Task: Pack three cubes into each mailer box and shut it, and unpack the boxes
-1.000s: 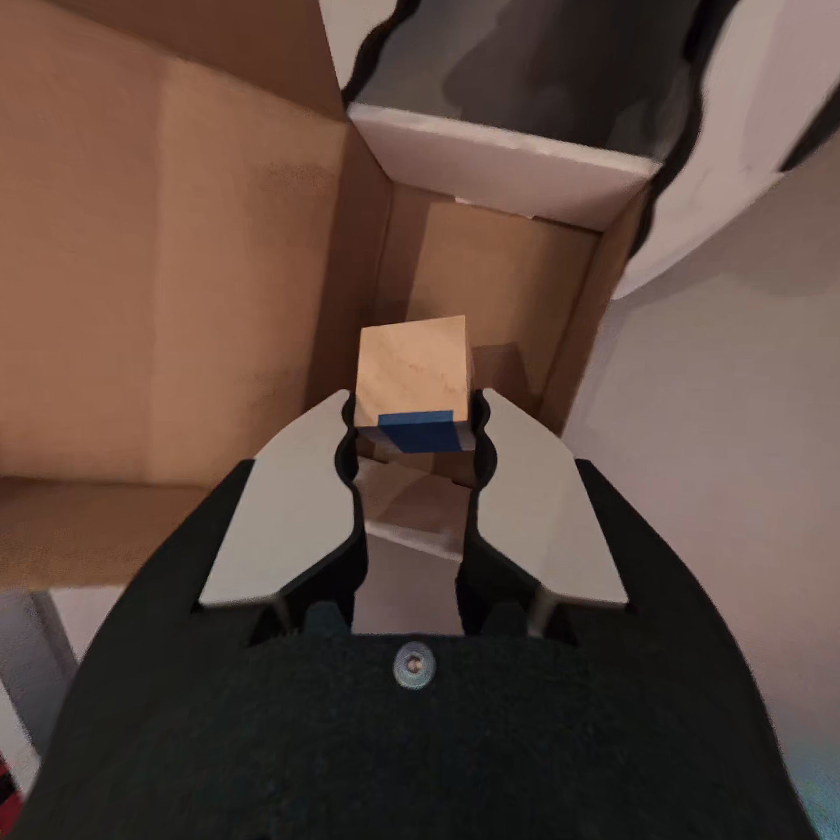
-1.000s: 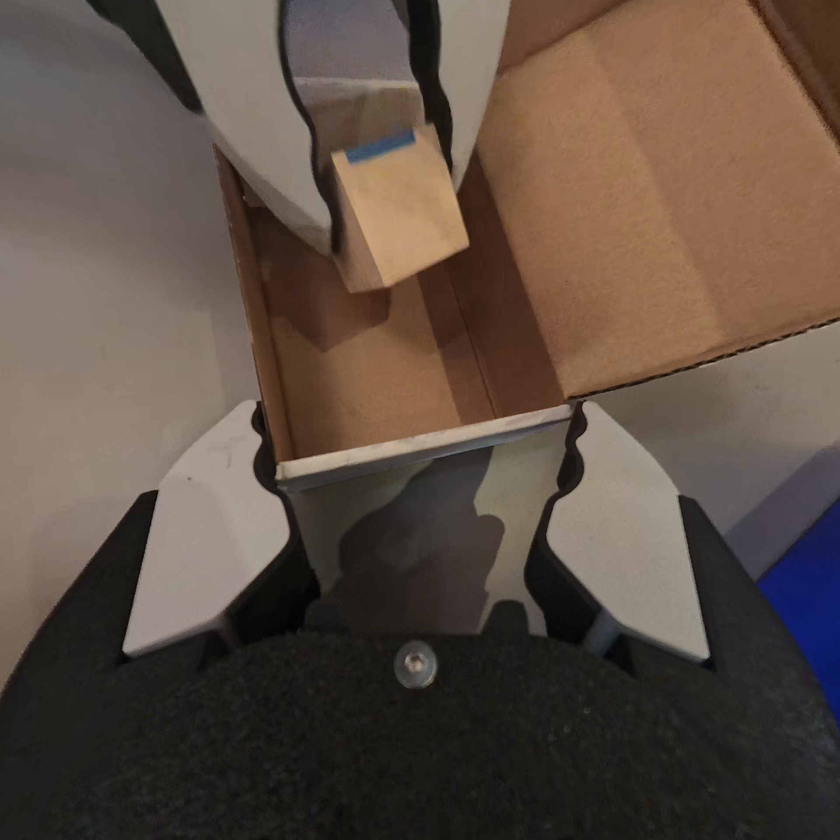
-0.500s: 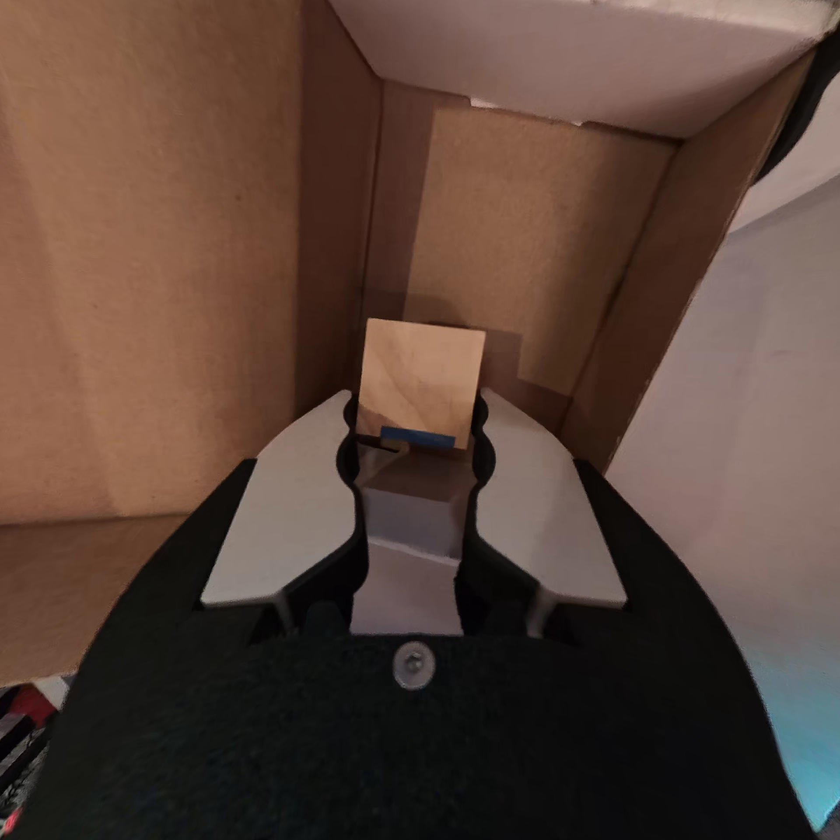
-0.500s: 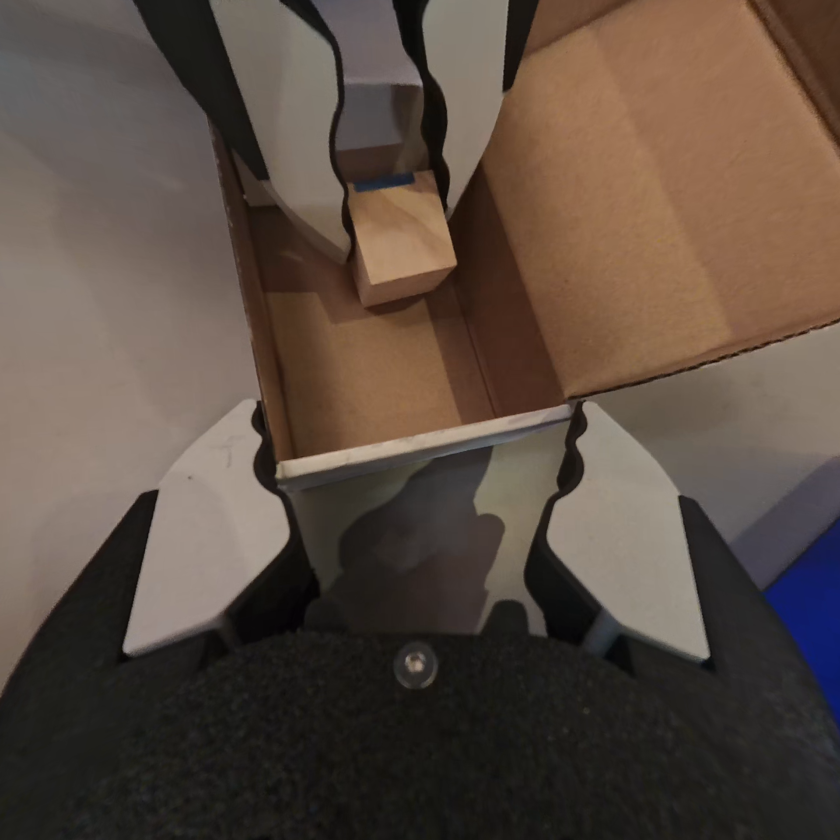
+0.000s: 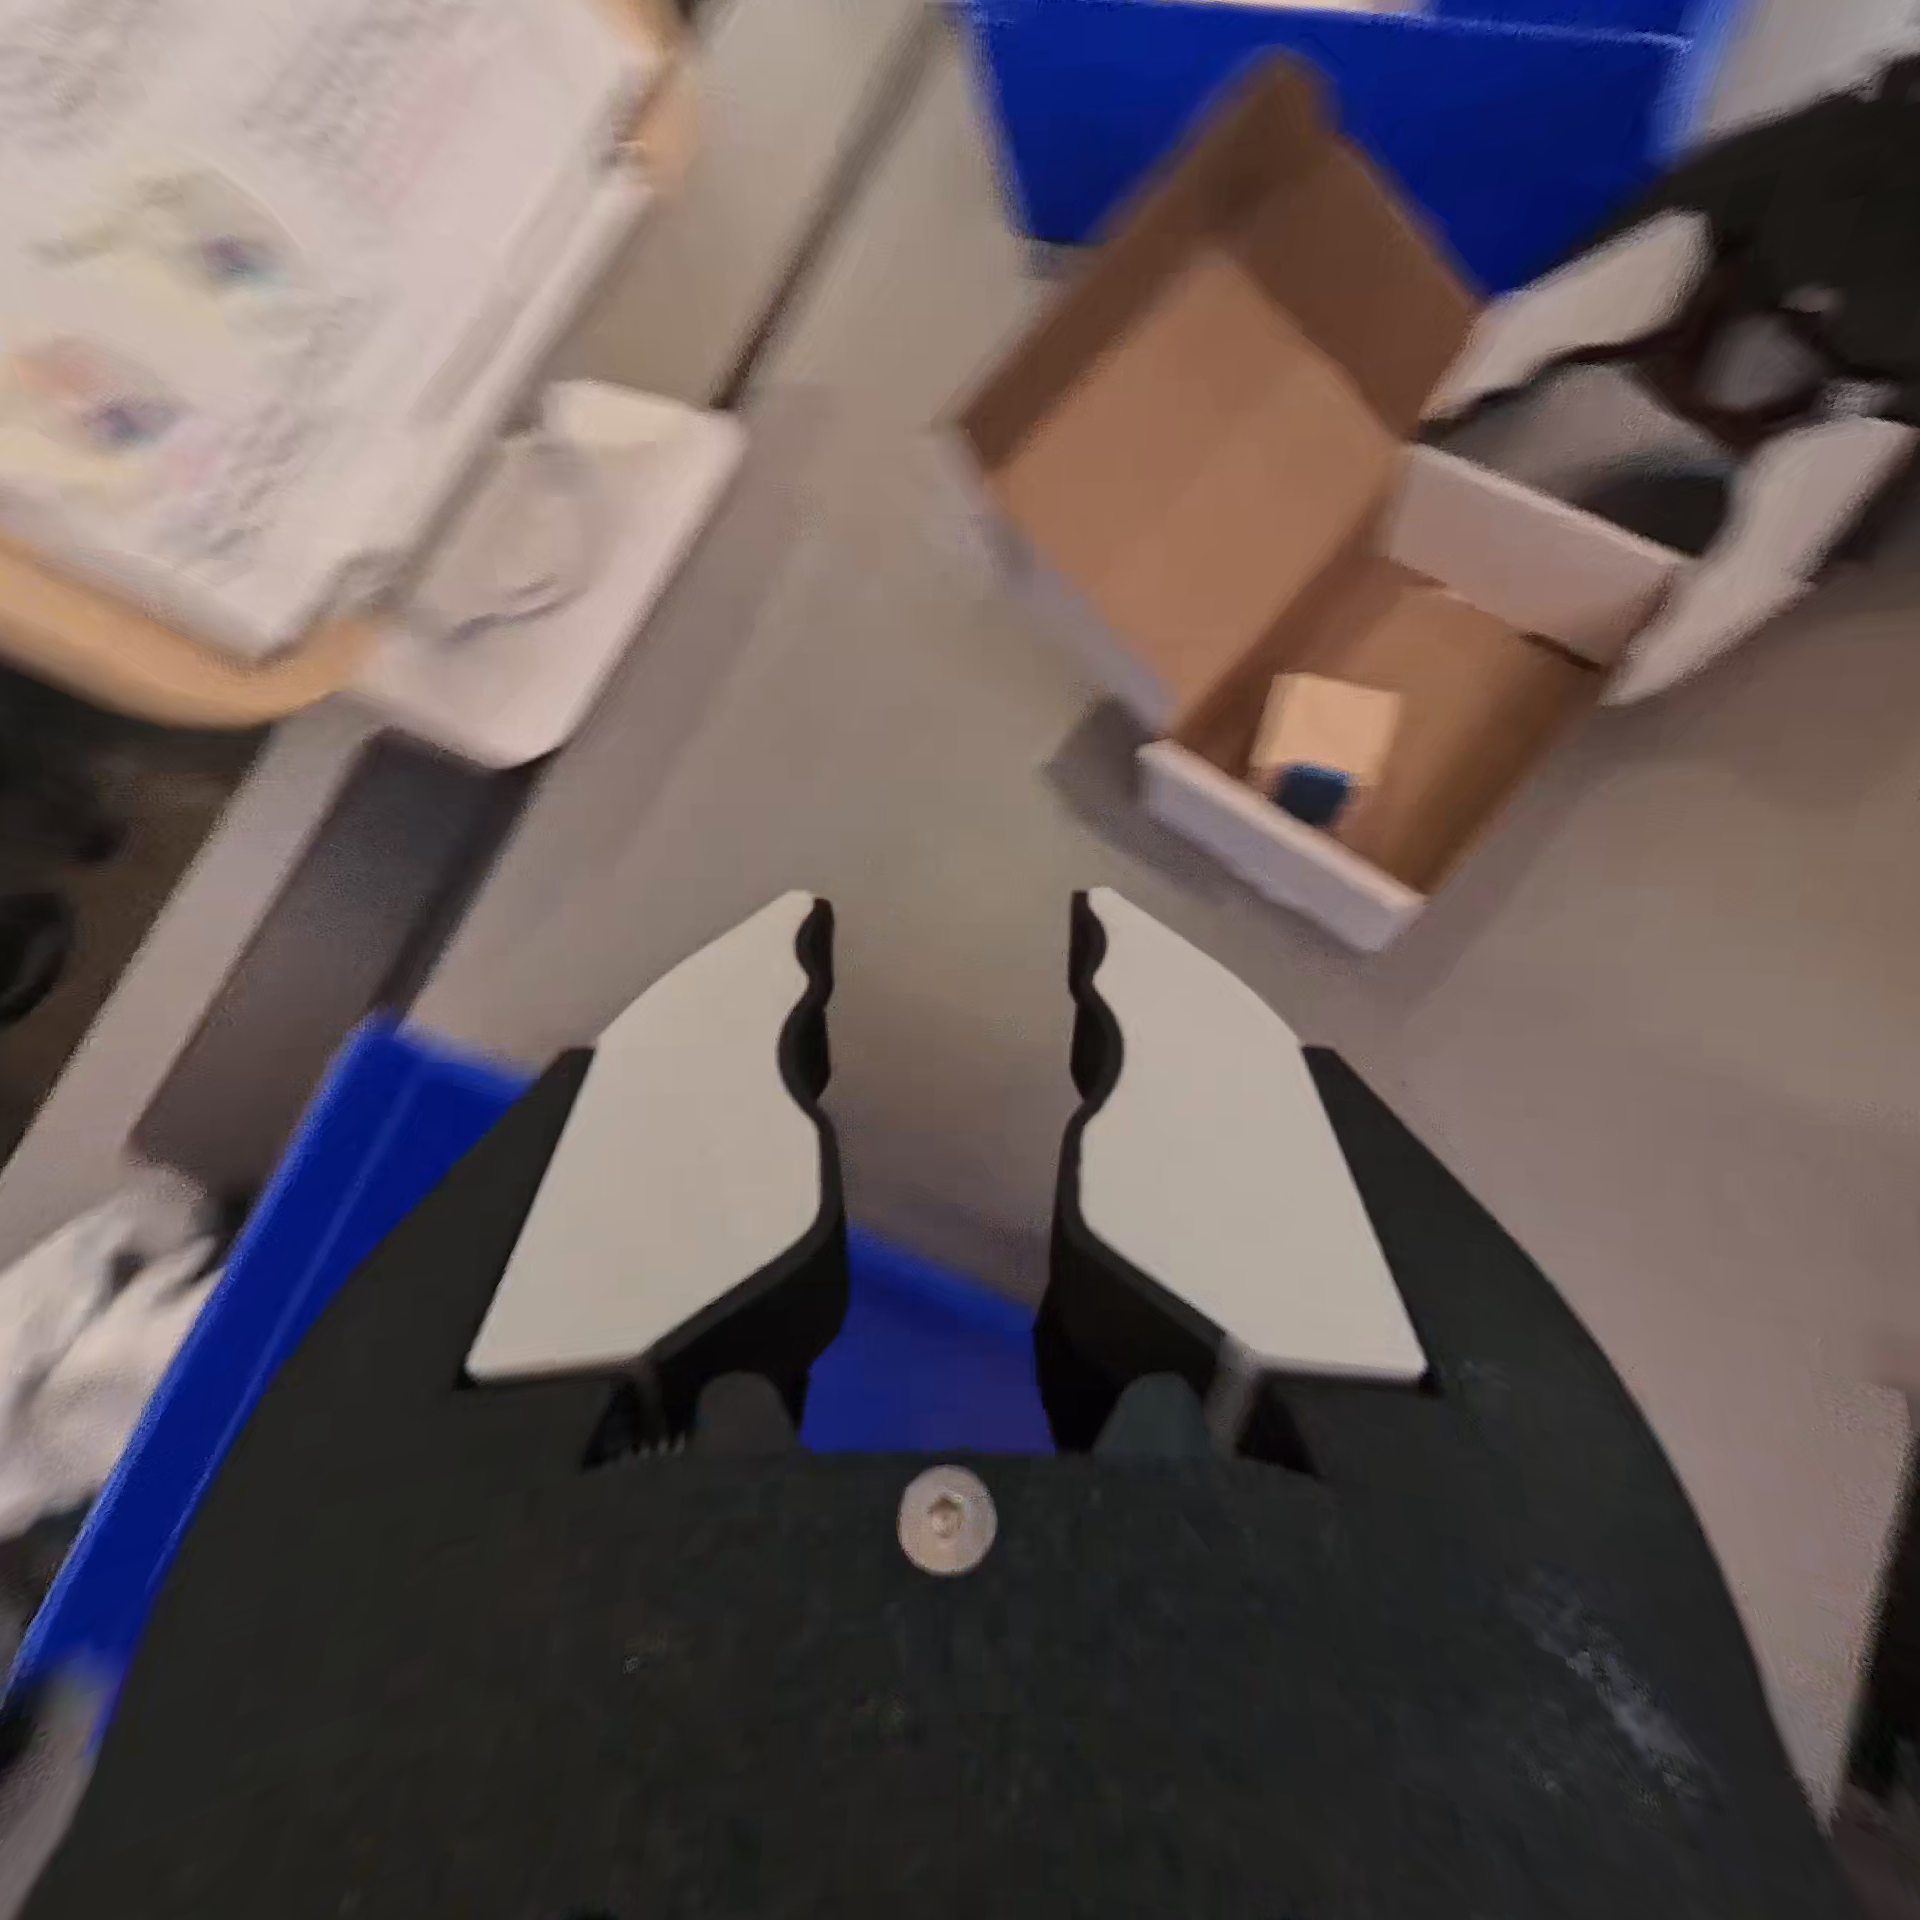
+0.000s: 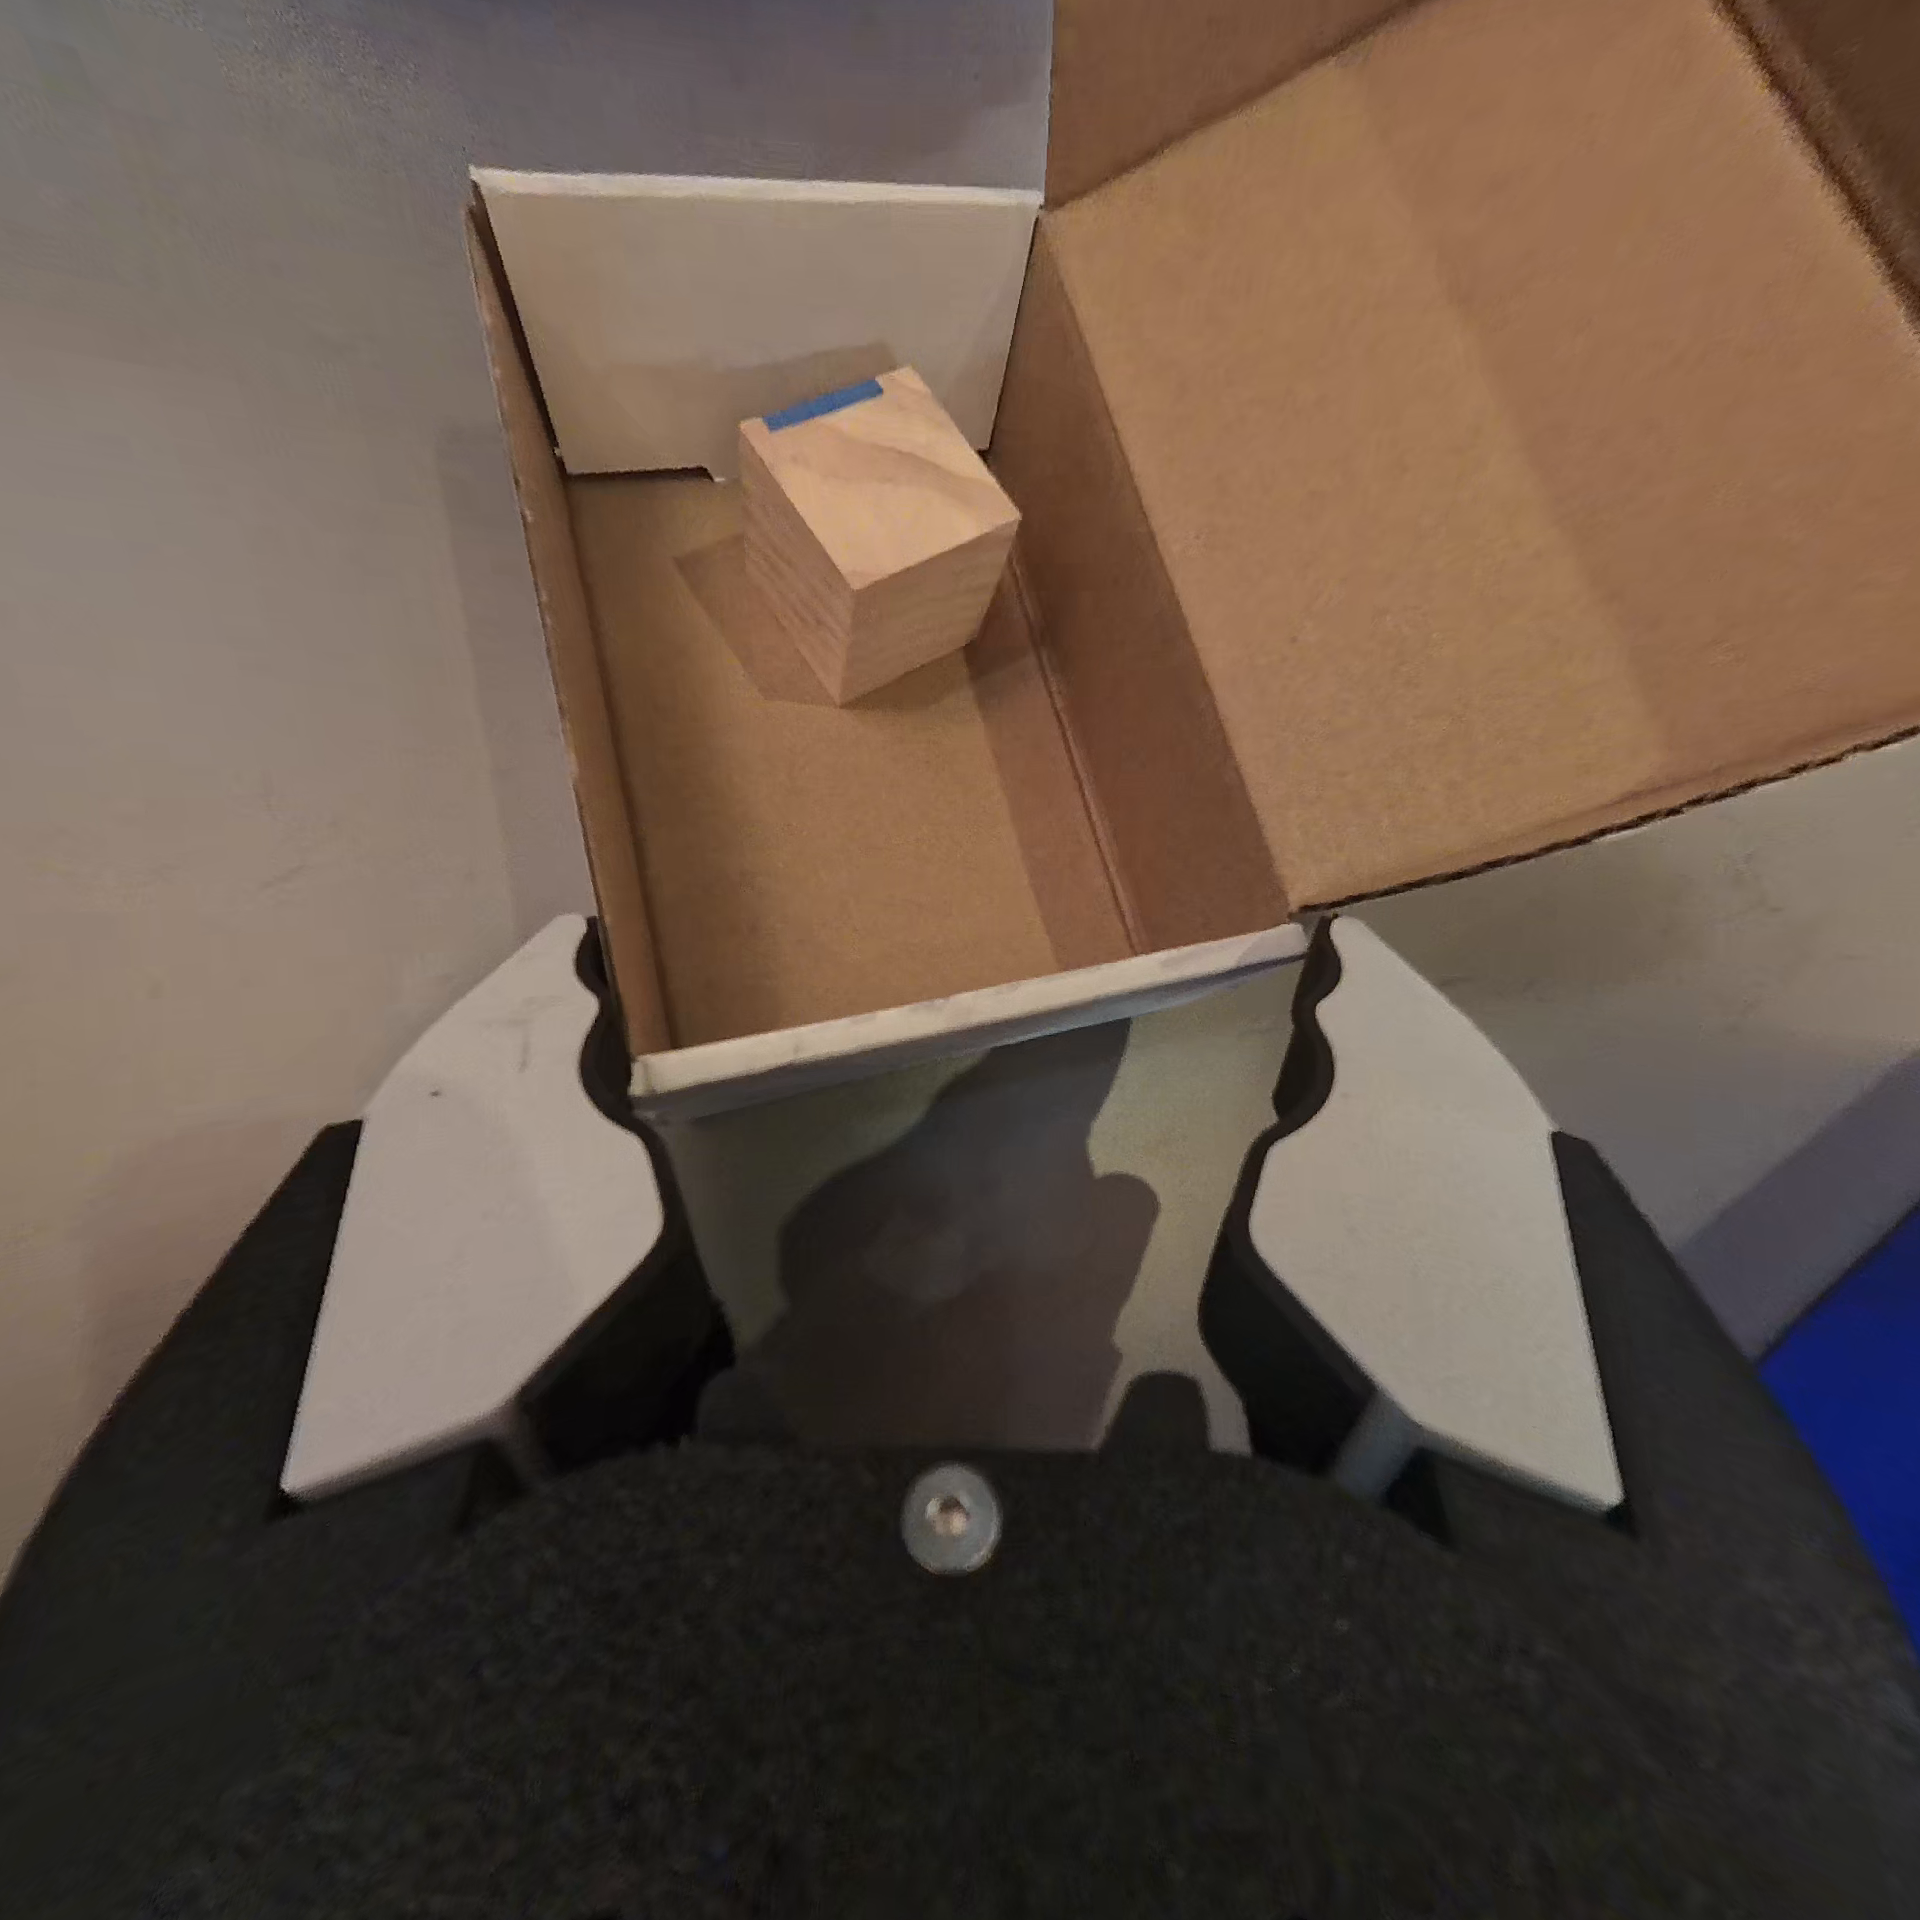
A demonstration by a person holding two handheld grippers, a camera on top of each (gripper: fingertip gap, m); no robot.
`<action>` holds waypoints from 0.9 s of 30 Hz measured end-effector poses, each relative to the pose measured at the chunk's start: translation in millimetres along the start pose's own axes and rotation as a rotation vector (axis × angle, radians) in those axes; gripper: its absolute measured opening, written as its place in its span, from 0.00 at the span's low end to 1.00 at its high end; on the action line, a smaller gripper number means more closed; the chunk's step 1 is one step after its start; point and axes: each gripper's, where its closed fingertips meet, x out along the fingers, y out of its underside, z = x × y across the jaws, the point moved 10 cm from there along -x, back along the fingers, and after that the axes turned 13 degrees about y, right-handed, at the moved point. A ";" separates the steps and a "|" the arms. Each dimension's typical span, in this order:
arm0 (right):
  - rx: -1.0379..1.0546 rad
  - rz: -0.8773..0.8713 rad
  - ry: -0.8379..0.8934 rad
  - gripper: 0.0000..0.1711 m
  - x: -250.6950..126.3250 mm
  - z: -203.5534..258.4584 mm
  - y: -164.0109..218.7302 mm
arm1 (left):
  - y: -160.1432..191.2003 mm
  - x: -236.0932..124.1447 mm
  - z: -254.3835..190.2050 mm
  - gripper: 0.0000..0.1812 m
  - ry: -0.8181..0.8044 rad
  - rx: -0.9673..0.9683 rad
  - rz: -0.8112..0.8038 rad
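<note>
An open white mailer box (image 6: 966,1029) with a brown inside lies on the grey table, its lid (image 6: 1455,468) folded back to the right. One wooden cube (image 6: 883,520) with a blue tape strip stands at the box's far end. My right gripper (image 6: 956,935) clamps the box's near end, one finger on each side wall. My left gripper (image 5: 945,914) is open and empty, well back from the box (image 5: 1278,862) and to its left. The left wrist view also shows the cube (image 5: 1325,727) inside and the right gripper's fingers (image 5: 1579,301) beyond the box.
A blue bin (image 5: 1299,104) stands behind the box, and another blue bin (image 5: 395,1143) lies under my left gripper. White blurred items (image 5: 260,312) sit on the far left. A blue patch (image 6: 1849,1351) shows at the right gripper's lower right. Tip to tip, the grippers are about 30 cm apart. The wooden cube (image 6: 883,520) is about 8 cm from my right fingertips and 20 cm from my left.
My left gripper let go of the cube inside the box, opened, and pulled back out to the left. The cube now rests on the box floor. The right gripper has held still.
</note>
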 end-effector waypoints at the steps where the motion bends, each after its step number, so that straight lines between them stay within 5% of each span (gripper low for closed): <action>1: 0.006 0.002 -0.003 0.71 0.4 -0.4 -0.3 | 15.5 -18.6 14.9 0.23 -0.070 -0.054 -0.007; 4: -0.005 0.005 0.008 0.71 0.5 0.8 -0.9 | 67.6 -35.1 50.5 0.25 -0.169 -0.236 0.101; 11: -0.007 0.017 0.029 0.71 -1.4 3.9 -1.1 | 145.3 36.4 75.7 0.30 -0.129 -0.176 0.365; 16: -0.010 0.027 0.041 0.71 -2.0 5.4 -1.6 | 153.6 66.5 99.1 0.33 -0.065 -0.181 0.356; 20: -0.011 0.032 0.044 0.71 -3.1 6.8 -1.6 | 155.7 71.1 105.3 0.17 -0.039 -0.180 0.367; 27: -0.016 0.031 0.041 0.71 -4.3 8.4 -1.4 | 116.3 2.4 80.5 0.16 -0.190 -0.257 0.176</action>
